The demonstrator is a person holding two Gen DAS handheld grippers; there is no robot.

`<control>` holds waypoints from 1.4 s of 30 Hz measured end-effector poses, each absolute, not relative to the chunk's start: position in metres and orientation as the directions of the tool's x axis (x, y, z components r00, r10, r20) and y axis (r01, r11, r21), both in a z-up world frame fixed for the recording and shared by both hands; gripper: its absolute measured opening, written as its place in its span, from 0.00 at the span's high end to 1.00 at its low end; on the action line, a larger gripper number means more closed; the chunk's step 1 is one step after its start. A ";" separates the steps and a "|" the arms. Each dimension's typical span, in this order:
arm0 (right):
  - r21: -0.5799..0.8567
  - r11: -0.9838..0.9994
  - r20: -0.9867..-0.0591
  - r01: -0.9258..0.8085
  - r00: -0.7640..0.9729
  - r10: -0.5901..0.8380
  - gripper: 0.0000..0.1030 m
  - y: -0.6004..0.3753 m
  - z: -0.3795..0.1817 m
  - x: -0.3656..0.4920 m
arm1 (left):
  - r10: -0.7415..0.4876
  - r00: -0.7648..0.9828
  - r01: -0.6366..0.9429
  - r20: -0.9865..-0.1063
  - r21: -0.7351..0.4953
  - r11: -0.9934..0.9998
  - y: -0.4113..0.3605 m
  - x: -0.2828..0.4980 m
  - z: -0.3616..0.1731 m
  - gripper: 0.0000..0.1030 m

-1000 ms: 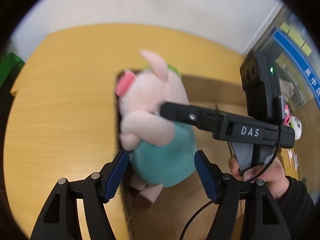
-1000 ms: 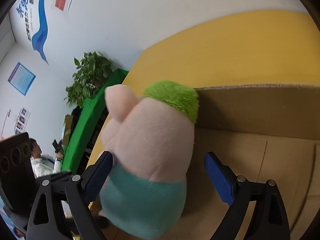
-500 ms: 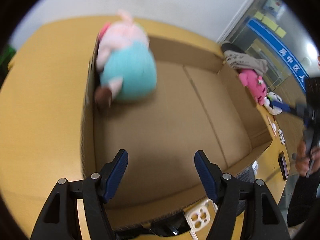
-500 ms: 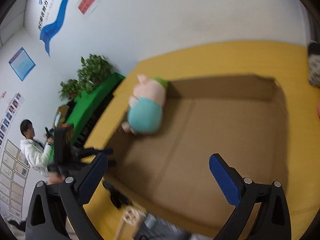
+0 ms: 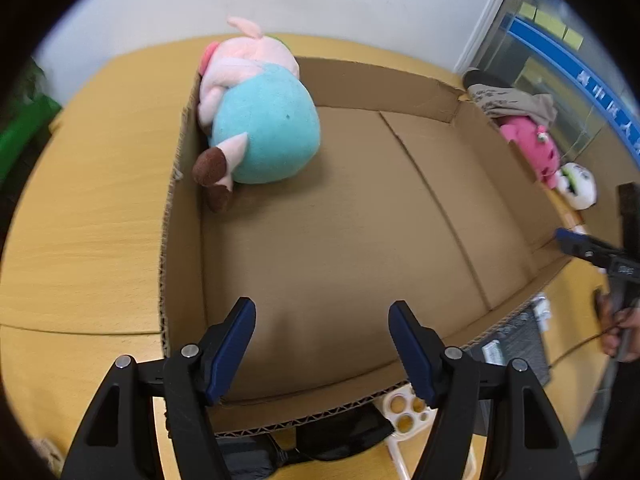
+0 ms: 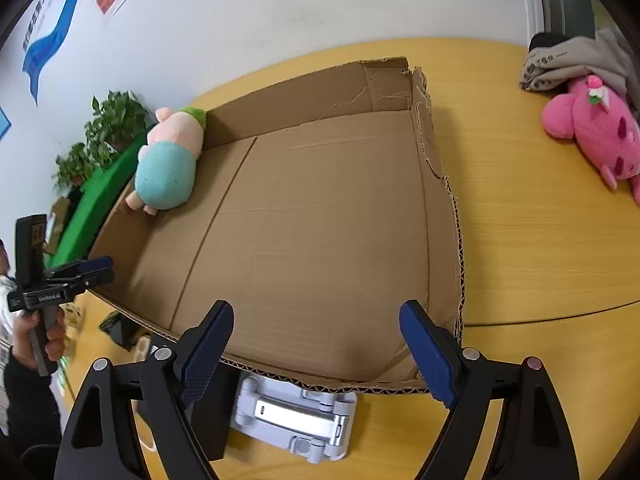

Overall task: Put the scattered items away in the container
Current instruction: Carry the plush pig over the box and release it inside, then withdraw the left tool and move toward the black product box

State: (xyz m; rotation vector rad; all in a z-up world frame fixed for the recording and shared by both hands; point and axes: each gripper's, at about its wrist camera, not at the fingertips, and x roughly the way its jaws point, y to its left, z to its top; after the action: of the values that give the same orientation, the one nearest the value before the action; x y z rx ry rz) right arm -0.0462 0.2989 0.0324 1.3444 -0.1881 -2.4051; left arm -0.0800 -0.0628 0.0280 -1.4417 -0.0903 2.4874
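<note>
A pig plush (image 5: 264,136) in a teal dress lies in the far left corner of the open cardboard box (image 5: 184,240), leaning on its wall. My left gripper (image 5: 322,312) hovers open over the box's near edge with nothing between its fingers. My right gripper (image 6: 318,316) hangs above the near right corner of the box (image 6: 440,208); its jaws are closing on nothing. The pig plush (image 6: 168,164) is far from it. A pink plush (image 6: 592,132) lies on the table to the right of the box, next to a small white plush (image 5: 576,186).
A grey cloth (image 6: 568,64) is bunched behind the pink plush. A silver folding stand (image 6: 296,416), a white phone case (image 5: 404,412) and dark items (image 5: 340,436) lie on the yellow table (image 6: 540,240) at the box's near wall. A person stands at far left.
Both grippers have drawn back from the pig plush, which was between their jaws and now lies alone in the box corner. The right gripper has swung right, bringing the pink plush into view.
</note>
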 end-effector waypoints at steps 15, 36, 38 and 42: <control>0.027 -0.951 -0.584 0.309 -0.767 -0.266 0.00 0.252 0.112 0.067 | 0.157 -0.843 -0.105 -0.515 -0.128 -0.986 -0.016 0.043 0.120 0.24; 0.035 -0.948 -0.556 0.317 -0.782 -0.282 0.00 0.236 0.110 0.100 | 0.264 -0.803 -0.196 -0.535 -0.181 -0.964 0.023 0.058 0.100 0.24; 0.040 -0.946 -0.566 0.321 -0.773 -0.287 0.00 0.236 0.106 0.098 | 0.272 -0.798 -0.195 -0.538 -0.197 -0.961 0.023 0.057 0.095 0.24; 0.046 -0.942 -0.584 0.333 -0.756 -0.296 0.00 0.235 0.096 0.095 | 0.281 -0.781 -0.187 -0.557 -0.221 -0.957 0.024 0.054 0.086 0.24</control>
State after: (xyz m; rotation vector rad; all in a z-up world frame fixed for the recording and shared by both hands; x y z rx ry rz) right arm 0.0949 0.2349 0.0963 0.8722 0.0865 -2.6637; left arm 0.0544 0.0241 0.0859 -0.8931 -0.2238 2.7420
